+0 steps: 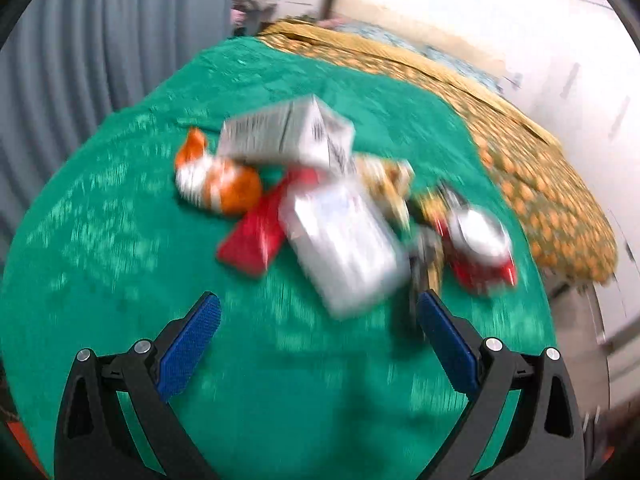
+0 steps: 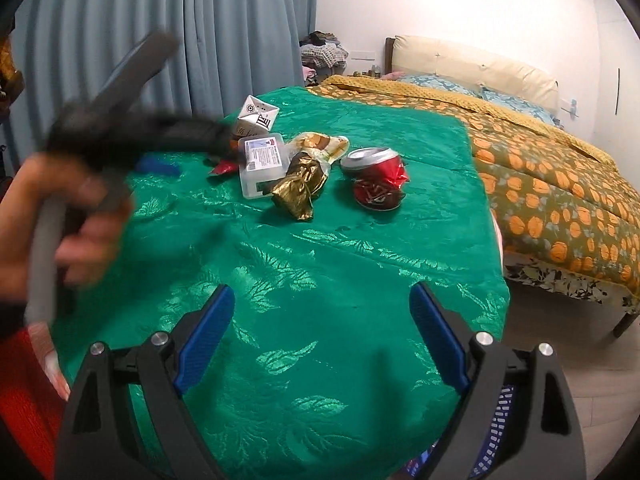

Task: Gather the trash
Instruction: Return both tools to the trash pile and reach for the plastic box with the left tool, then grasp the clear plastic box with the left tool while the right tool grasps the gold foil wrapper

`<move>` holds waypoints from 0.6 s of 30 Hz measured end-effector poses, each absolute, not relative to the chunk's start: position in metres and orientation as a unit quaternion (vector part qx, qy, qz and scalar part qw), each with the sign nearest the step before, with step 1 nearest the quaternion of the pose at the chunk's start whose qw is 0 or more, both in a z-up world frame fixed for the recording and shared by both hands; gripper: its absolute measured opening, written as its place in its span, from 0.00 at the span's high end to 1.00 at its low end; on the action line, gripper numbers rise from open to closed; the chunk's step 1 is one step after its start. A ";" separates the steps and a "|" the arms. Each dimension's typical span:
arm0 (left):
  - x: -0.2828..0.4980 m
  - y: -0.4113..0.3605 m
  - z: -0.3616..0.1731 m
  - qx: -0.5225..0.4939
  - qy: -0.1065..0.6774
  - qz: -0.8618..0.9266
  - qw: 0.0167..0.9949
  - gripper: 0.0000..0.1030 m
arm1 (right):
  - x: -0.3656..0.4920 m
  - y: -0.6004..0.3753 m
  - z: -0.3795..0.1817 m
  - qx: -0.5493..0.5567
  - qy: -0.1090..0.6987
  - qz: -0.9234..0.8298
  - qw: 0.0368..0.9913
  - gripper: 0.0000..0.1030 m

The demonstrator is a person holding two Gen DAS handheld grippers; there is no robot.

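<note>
While nothing is held yet, state as read from both wrist views:

trash pile: clustered mid-worktop on the green cloth [image 2: 320, 280], all pieces touching or just beside each other.
clear plastic box [image 2: 262, 164]: centre of the pile, labelled lid up; in the left view [image 1: 344, 240] it lies straight ahead of the jaws, long axis running from near right to far left, roughly diagonal to the gap.
milk carton [image 2: 256, 116]: behind the box, tipped, at the far edge of the pile.
gold wrapper [image 2: 300, 188]: crumpled, leaning on the box's right side.
crushed red can [image 2: 376, 180]: rightmost piece, slightly apart from the wrapper, on its side.
red packet [image 1: 256, 236]: flat, partly under the box, left side.
orange-white wrapper [image 1: 216, 180]: far left of the pile, beside the carton.
left gripper [image 1: 316, 312]: jaws apart, empty, right at the pile; box just beyond the tips. View is motion-blurred.
right gripper [image 2: 322, 304]: jaws wide apart, empty, well short of the pile, bare cloth between.
nearer hand: left, clearly. My read: it takes the first pick, likely the box; jaws would need to span its short side.
in the way: wrapper and can crowd the box's right edge; packet beneath may drag along.
left hand [image 2: 60, 216]: blurred in the right view, crossing over the pile's left part.
surroundings: bed with pumpkin-print quilt [image 2: 560, 192] right of the worktop, blue curtain [image 2: 180, 40] behind.
</note>
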State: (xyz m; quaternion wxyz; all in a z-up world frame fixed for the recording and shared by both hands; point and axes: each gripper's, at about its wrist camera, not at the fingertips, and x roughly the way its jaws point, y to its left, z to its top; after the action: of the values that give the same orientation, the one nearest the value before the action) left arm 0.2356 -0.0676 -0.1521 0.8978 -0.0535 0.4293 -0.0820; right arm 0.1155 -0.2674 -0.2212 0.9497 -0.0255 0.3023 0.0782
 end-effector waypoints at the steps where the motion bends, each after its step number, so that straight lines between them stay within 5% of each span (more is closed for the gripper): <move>1: 0.248 -0.074 -0.149 -0.055 0.428 -0.070 0.899 0.06 | 0.116 -0.269 -0.221 -0.024 0.302 0.079 0.950 0.16; 15: 0.301 -0.099 -0.181 -0.029 0.477 0.034 0.878 0.07 | 0.110 -0.289 -0.215 -0.013 0.295 0.083 0.952 0.16; 18: 0.296 -0.094 -0.181 -0.034 0.482 0.020 0.875 0.25 | 0.110 -0.290 -0.215 -0.012 0.294 0.080 0.952 0.16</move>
State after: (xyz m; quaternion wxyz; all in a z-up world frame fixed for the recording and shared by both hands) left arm 0.2959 -0.0939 -0.1813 0.8753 -0.0344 0.4819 0.0198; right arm 0.1097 -0.2901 -0.2146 0.9525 -0.0117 0.2939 0.0796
